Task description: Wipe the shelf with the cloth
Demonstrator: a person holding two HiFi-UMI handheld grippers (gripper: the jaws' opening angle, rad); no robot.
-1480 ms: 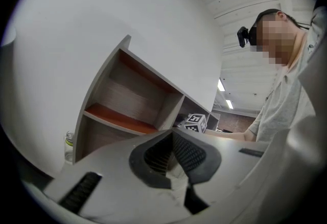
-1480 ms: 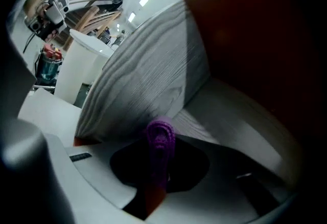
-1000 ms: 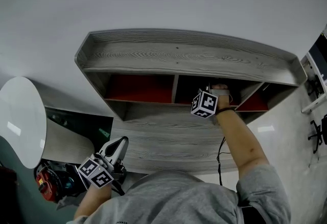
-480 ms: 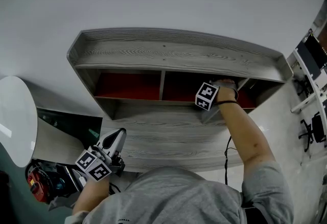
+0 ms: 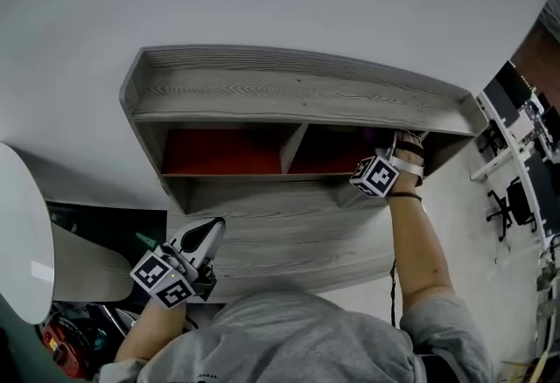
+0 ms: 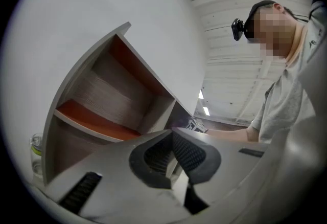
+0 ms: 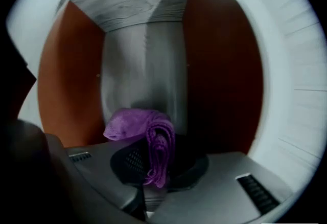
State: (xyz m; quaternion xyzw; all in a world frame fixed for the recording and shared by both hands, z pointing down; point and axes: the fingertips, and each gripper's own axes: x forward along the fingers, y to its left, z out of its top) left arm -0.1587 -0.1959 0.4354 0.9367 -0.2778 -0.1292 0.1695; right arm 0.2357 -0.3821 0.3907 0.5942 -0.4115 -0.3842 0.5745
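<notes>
Purple cloth (image 7: 145,128) clenched between the jaws of the right gripper (image 7: 152,159), with a thick fold bunched past the tips and a short tail hanging across the pads. Held deep inside the right compartment (image 5: 337,156) of the shelf (image 5: 297,93), close to that compartment's right end wall. Orange panels to either side in the right gripper view, a grey wood-grain strip straight ahead. Impossible to tell whether the fold presses on that grey surface or hangs just off it.

Judging from this, for a good wipe:

- Keep the clamp firm: only a narrow fold in the pads, probably easy to tug out by dragging against the grain.
- Lead with the bunched fold rather than the hard jaw tips, to put fabric and not plastic on the wood.
- Press lightly and sweep from the end wall toward the divider (image 5: 296,145) in long, overlapping passes.
- Work the fold into the corner at the end wall, a likely dust trap.
- Mind the wrist against the compartment's front edge.

Left gripper (image 5: 206,234) closed on nothing, pads meeting at the tips. Parked low and well apart from the work, near the front left corner of the lower board (image 5: 289,237). Best left there, or braced on that board in case of any rocking.
</notes>
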